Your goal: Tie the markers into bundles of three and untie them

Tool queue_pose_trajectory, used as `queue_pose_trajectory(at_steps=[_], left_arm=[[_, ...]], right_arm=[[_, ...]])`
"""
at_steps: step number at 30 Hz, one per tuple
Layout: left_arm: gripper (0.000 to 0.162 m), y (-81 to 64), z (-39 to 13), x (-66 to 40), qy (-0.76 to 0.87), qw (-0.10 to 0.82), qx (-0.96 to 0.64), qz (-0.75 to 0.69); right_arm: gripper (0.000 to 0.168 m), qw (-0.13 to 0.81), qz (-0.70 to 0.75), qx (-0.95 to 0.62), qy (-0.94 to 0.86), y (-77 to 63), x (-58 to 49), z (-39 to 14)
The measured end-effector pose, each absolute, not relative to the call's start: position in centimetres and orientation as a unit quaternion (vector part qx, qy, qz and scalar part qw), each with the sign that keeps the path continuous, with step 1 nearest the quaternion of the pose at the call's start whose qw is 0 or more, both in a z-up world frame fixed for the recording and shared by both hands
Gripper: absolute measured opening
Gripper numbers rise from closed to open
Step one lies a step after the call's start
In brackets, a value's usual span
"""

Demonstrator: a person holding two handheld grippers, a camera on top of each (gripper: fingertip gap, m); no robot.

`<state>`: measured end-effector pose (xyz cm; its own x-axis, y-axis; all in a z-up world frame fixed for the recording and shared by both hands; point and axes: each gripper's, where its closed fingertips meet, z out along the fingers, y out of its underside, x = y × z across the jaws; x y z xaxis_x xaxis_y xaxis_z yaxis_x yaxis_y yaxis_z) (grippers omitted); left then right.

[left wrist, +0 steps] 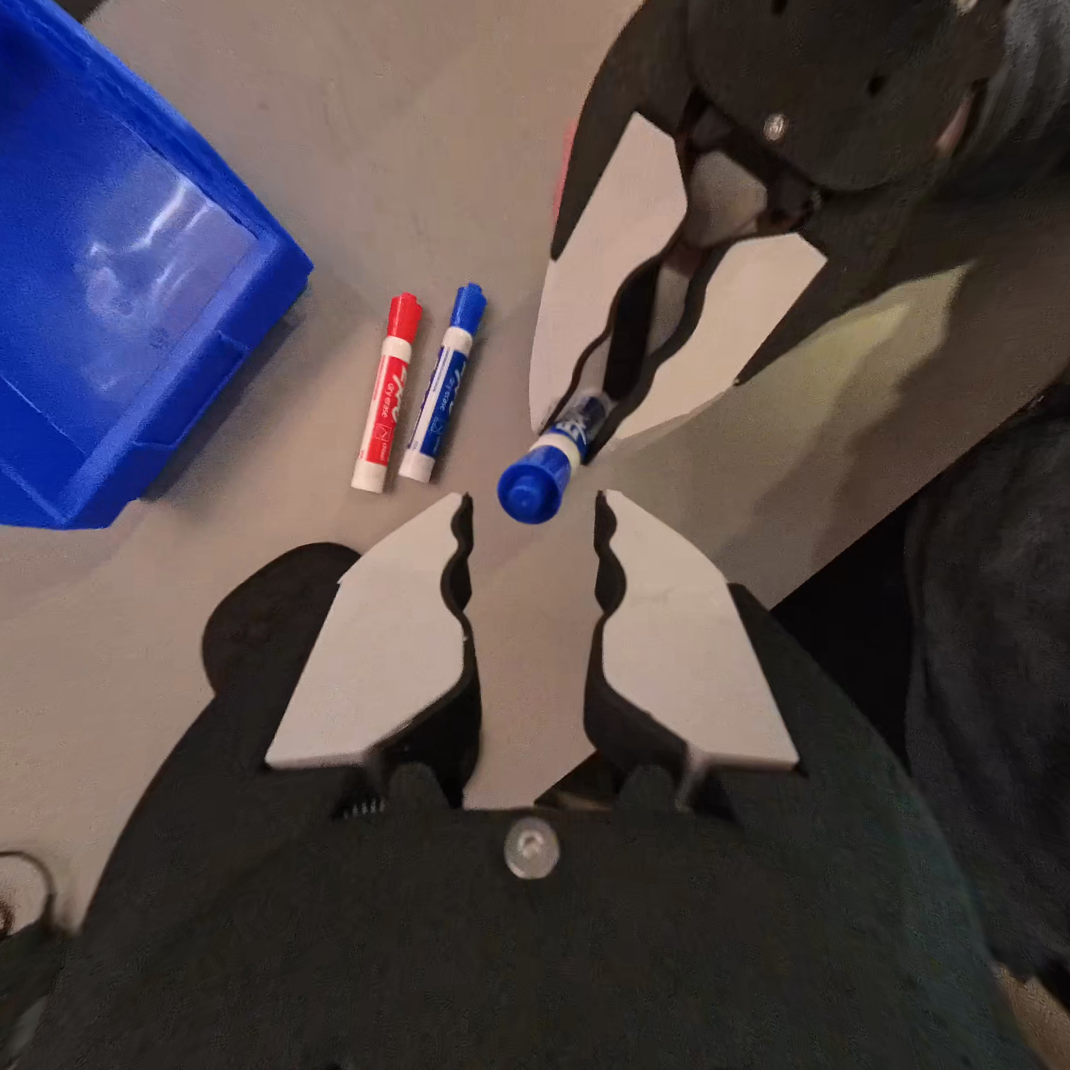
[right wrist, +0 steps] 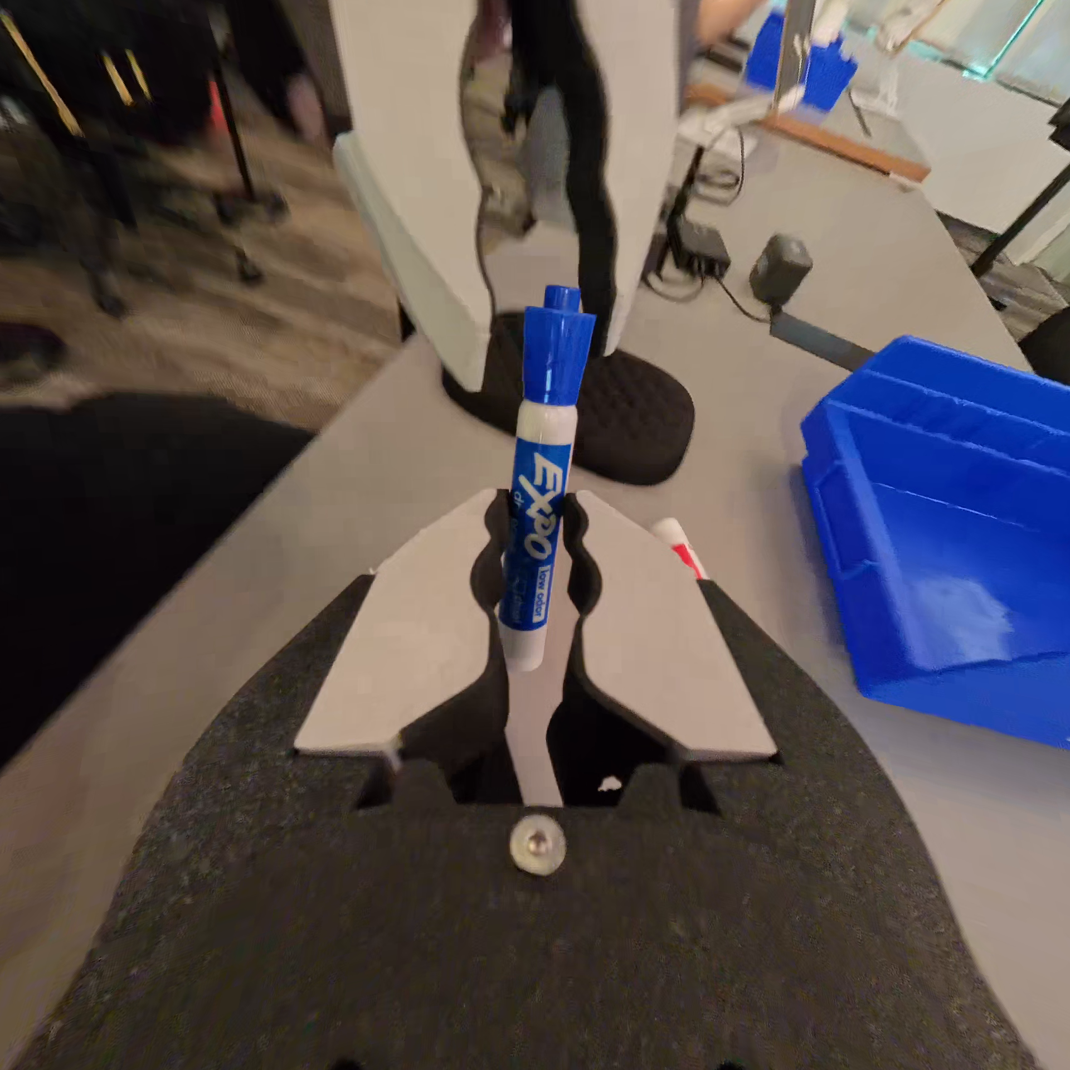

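My right gripper [right wrist: 537, 497] is shut on a blue marker [right wrist: 535, 521] and holds it above the grey table [right wrist: 405, 463], cap pointing away. In the left wrist view the right gripper [left wrist: 570, 434] comes in from the upper right, and the held marker's cap [left wrist: 530, 486] sits just at the tips of my left gripper [left wrist: 532, 504]. The left gripper is open and empty; it also shows in the right wrist view [right wrist: 547, 365]. A red marker [left wrist: 387, 394] and a second blue marker [left wrist: 443, 385] lie side by side on the table. The red one [right wrist: 680, 547] is mostly hidden behind my right finger.
An open blue plastic bin [left wrist: 116, 289] stands left of the loose markers, and it shows in the right wrist view [right wrist: 955, 521]. A black textured pad [right wrist: 625, 422] lies under the left gripper. Cables and a dark adapter [right wrist: 779, 266] sit farther back. The table edge runs along the left [right wrist: 289, 492].
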<state>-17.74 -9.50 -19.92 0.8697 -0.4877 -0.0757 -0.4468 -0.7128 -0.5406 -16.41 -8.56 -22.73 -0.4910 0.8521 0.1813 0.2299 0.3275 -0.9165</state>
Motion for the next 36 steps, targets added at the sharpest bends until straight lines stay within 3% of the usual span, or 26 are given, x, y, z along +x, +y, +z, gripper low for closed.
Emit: queue_pose_trajectory(at_steps=[1,4,6,8,20,36], left_arm=[[0.041,-9.7,-19.5,-17.4,0.231,0.323,-0.917,-0.052],[0.040,-10.6,-19.2,-15.9,0.156,0.408,-0.891,-0.122],[0.021,-11.0,-19.6,-16.2,0.131,0.441,-0.882,-0.103],[0.019,-11.6,-19.7,-15.9,0.120,0.462,-0.871,-0.113],[0.020,-17.1,-24.1,-17.0,0.100,0.408,-0.907,-0.013],[0.020,-18.8,-23.8,-17.5,0.039,0.486,-0.870,-0.067]], right_arm=[[0.017,0.336,0.475,-0.368,-0.726,-9.2,-16.4,-22.5],[0.017,0.321,0.511,-0.358,-0.712,-11.0,-16.5,-22.4],[0.017,0.313,0.523,-0.347,-0.712,-12.4,-16.6,-22.8],[0.017,0.311,0.526,-0.334,-0.717,-13.4,-16.8,-23.1],[0.017,0.188,0.516,-0.261,-0.794,-19.9,-18.2,-27.2],[0.017,0.163,0.503,-0.244,-0.813,-21.5,-18.3,-27.3]])
